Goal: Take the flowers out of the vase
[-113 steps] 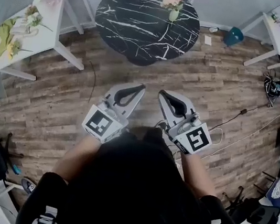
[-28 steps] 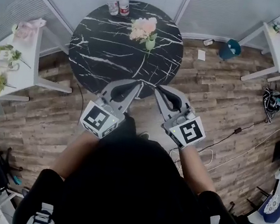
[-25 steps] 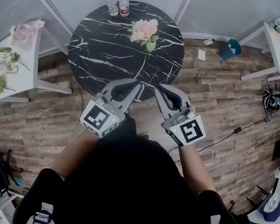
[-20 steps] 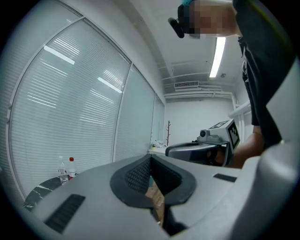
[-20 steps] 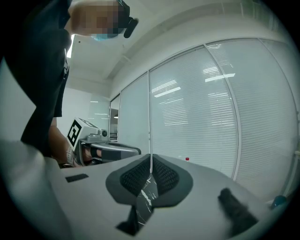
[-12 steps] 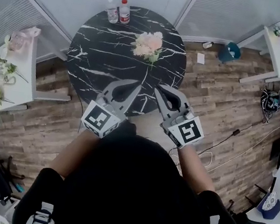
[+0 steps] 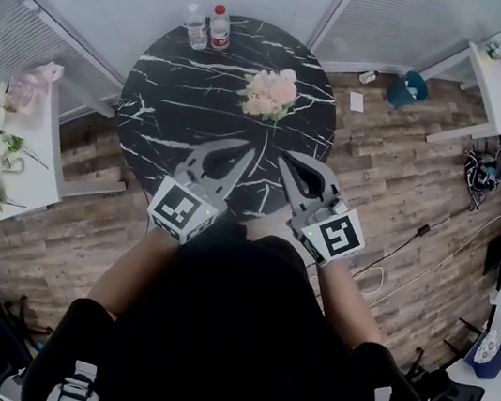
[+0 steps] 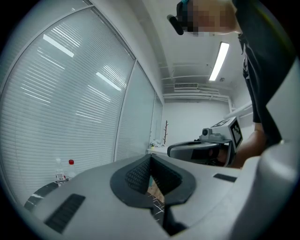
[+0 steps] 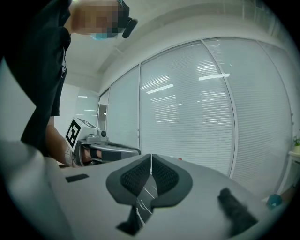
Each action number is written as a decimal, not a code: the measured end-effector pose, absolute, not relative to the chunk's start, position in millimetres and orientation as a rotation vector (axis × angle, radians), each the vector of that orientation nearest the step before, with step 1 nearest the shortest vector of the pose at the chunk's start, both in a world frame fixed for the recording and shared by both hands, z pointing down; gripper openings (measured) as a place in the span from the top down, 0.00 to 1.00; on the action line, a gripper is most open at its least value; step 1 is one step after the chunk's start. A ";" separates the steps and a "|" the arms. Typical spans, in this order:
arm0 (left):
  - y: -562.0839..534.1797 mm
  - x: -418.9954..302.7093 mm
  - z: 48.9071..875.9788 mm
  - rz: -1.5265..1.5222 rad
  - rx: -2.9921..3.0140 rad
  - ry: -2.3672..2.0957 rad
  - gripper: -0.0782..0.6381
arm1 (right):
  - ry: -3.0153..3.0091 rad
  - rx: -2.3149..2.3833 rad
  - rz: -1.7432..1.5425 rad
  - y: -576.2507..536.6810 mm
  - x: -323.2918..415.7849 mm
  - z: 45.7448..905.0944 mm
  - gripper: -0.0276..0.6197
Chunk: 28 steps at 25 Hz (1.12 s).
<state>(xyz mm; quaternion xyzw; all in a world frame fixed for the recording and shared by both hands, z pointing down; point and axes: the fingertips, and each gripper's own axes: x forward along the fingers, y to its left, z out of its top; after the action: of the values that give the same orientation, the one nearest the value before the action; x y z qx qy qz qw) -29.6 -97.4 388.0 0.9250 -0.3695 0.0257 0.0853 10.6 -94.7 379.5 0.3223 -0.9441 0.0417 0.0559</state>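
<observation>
A bunch of pale pink flowers (image 7: 270,93) stands in a small green vase on the round black marble table (image 7: 177,125), toward its far right. My left gripper (image 7: 245,154) and right gripper (image 7: 284,164) hover side by side over the table's near edge, well short of the flowers. Both are shut and hold nothing. In the left gripper view the jaws (image 8: 150,161) meet with only marble showing below them, and the right gripper (image 8: 201,151) shows beside them. The right gripper view shows its jaws (image 9: 151,160) touching too. The flowers are hidden in both gripper views.
Two plastic bottles (image 7: 209,26) stand at the table's far edge. A white side table (image 7: 35,154) with greenery and pink flowers is on the left. Another white table (image 7: 498,84), a teal bin (image 7: 404,89) and cables (image 7: 412,260) lie on the wooden floor at right. Blinds cover the windows behind.
The person has walked up to the round table, and both shut grippers have come forward with them, from over the floor to over the table's near edge.
</observation>
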 end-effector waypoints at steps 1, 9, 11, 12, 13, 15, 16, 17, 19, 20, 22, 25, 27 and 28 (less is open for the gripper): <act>-100.8 -31.7 389.4 0.079 2.760 -1.095 0.88 | -2.859 0.989 0.130 -97.0 9.0 380.6 0.92; -129.5 -46.4 399.4 0.091 2.739 -1.124 0.88 | -2.818 1.009 0.142 -117.9 2.5 391.5 0.92; -138.2 -47.9 403.4 0.097 2.726 -1.138 0.88 | -2.821 1.010 0.150 -127.9 1.7 392.9 0.92; -142.6 -48.5 405.3 0.102 2.719 -1.146 0.88 | -2.823 1.008 0.151 -133.1 1.5 393.7 0.92; -146.9 -48.7 406.9 0.106 2.712 -1.156 0.88 | -2.829 1.005 0.150 -138.2 1.1 394.2 0.92; -154.8 -48.6 410.4 0.113 2.699 -1.174 0.88 | -2.844 0.990 0.142 -147.8 -0.2 395.5 0.92; -158.7 -48.6 412.5 0.117 2.691 -1.184 0.88 | -2.850 0.979 0.139 -152.5 -1.0 396.6 0.92; -162.9 -48.6 414.6 0.120 2.684 -1.195 0.88 | -2.856 0.967 0.138 -157.2 -1.8 397.8 0.92; -172.5 -47.9 418.1 0.127 2.668 -1.218 0.88 | -2.863 0.952 0.136 -167.2 -1.9 399.9 0.92; -177.7 -47.3 419.9 0.130 2.661 -1.228 0.88 | -2.864 0.952 0.130 -172.6 -1.1 400.6 0.92; -188.3 -46.4 424.9 0.143 2.645 -1.248 0.88 | -2.861 0.955 0.117 -183.6 0.9 403.1 0.92; -203.4 -45.6 434.8 0.166 2.621 -1.279 0.88 | -2.867 0.938 0.123 -197.2 2.6 408.8 0.92; -213.4 -44.5 442.4 0.179 2.608 -1.296 0.88 | -2.873 0.927 0.138 -205.1 3.9 413.0 0.92; -218.5 -43.8 446.4 0.187 2.603 -1.302 0.88 | -2.875 0.923 0.146 -208.7 4.5 415.1 0.92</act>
<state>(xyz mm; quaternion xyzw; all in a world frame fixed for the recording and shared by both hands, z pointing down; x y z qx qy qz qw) -43.8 -218.5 446.4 0.8868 -0.4437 0.0638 0.1125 4.5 -208.7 415.1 0.3046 -0.9494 0.0482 0.0591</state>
